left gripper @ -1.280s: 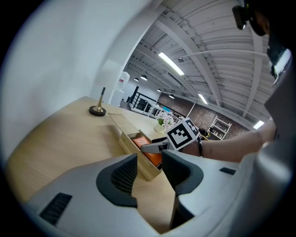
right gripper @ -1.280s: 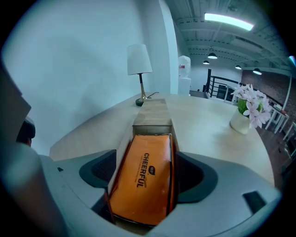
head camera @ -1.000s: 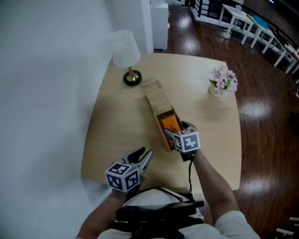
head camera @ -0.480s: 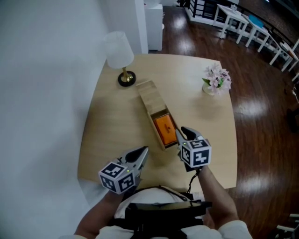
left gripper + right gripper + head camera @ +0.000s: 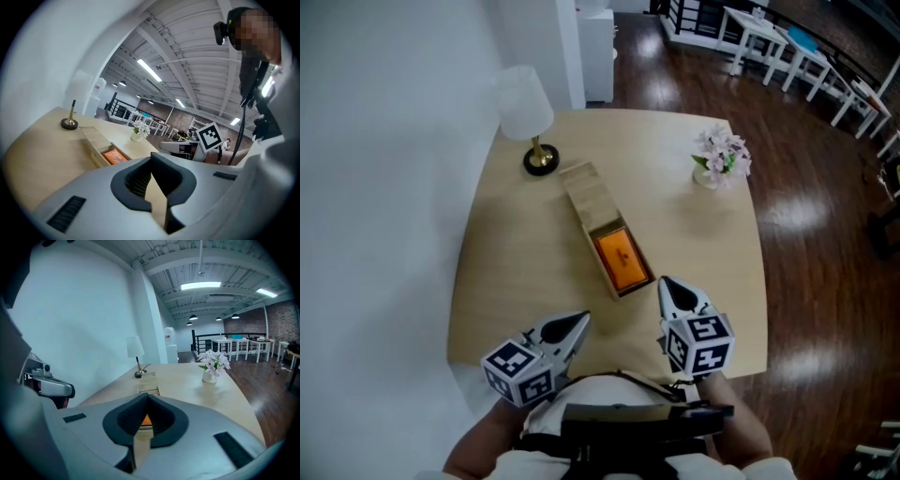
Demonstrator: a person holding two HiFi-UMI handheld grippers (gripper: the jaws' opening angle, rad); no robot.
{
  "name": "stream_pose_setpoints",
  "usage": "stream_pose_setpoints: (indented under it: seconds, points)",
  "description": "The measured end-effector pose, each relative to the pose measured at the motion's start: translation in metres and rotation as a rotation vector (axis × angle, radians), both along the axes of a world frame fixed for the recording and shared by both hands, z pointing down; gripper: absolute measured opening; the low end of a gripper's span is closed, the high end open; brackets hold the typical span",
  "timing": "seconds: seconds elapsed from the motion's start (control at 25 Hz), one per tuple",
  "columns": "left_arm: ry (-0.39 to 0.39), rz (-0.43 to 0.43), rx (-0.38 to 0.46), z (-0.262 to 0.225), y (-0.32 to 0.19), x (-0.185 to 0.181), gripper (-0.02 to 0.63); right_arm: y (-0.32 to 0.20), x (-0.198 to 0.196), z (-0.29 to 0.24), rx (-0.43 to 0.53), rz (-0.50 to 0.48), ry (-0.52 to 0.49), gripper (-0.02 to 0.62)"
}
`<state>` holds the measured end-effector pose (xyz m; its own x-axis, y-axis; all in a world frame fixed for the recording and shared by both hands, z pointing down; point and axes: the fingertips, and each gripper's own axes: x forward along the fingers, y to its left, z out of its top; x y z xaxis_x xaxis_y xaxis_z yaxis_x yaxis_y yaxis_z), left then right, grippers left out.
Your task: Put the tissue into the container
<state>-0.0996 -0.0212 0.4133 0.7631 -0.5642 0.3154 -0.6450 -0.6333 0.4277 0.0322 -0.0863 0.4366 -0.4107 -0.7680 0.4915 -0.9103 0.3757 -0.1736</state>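
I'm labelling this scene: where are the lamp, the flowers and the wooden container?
lamp [image 5: 523, 101], head view, on its white shade.
flowers [image 5: 722, 155], head view, on the blossoms.
wooden container [image 5: 584, 197], head view, on its lid.

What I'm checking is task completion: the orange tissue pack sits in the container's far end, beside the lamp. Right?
Not quite. The head view shows the orange tissue pack in the container's near, open end; the lamp stands by the far, covered end.

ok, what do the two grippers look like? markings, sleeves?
Both alike: left gripper and right gripper have pale grey tapered bodies, black ribbed pads, and a white cube with black square markers. The sleeves are white.
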Motion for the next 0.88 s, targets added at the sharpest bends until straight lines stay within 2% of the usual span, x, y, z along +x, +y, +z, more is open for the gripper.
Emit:
stream_pose_setpoints:
  seconds: [0.36, 0.6, 0.88]
  points:
    - [-0.001, 0.015, -0.01, -0.003, 0.015, 0.005, 0.002, 0.042, 0.009, -0.01, 0.007, 0.031, -0.05, 0.0]
    - [-0.019, 0.055, 0.013, -0.007, 0.021, 0.013, 0.002, 0.055, 0.006, -0.014, 0.053, 0.017, -0.027, 0.0]
    - [-0.015, 0.034, -0.016, 0.0, 0.02, 0.008, 0.002, 0.056, 0.004, -0.004, 0.004, 0.005, -0.04, 0.0]
